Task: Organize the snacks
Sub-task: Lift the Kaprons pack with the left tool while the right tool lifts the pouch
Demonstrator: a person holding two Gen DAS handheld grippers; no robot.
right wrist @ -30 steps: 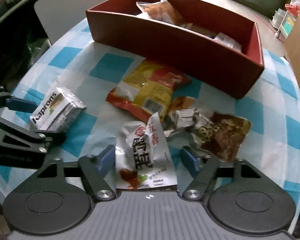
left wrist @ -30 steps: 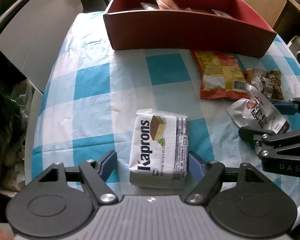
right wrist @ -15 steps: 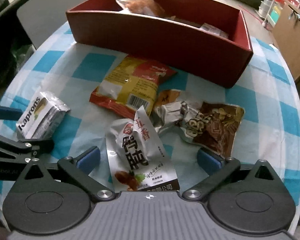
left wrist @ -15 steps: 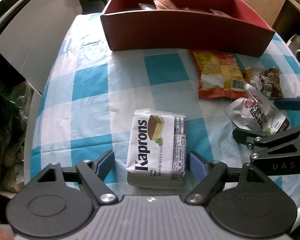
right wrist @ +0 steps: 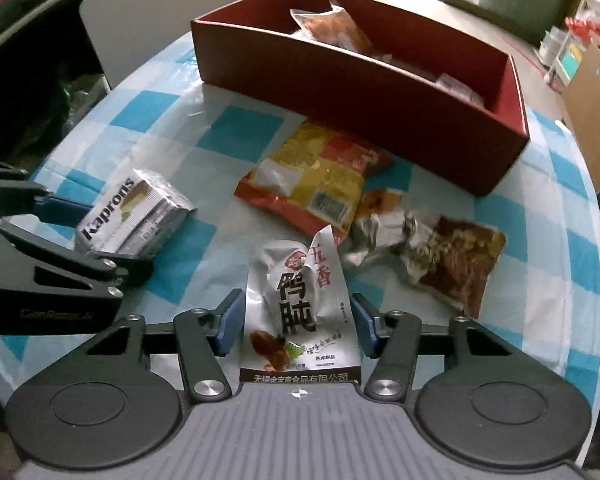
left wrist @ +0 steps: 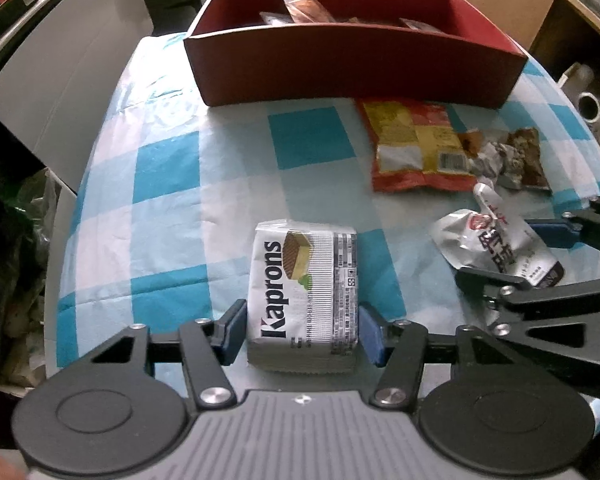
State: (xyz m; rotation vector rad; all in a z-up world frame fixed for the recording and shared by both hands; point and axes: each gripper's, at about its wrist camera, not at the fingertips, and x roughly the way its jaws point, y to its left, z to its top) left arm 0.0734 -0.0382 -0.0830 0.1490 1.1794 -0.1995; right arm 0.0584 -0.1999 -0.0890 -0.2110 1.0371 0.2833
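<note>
Here, left hand-held gripper (left wrist: pixel 302 330) just closed on Kaprons pack (left wrist: pixel 305 292), right hand-held gripper (right wrist: pixel 296 328) closed on white pouch (right wrist: pixel 300 304).

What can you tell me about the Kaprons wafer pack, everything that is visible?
The Kaprons wafer pack is a white and silver foil block with dark lettering, a wafer picture and a barcode panel. It lies flat on the blue-and-white checked tablecloth, apart from the other snacks. The left gripper straddles its near end; its jaws have just been closing, and the blue pads sit at its sides, seemingly touching.
</note>
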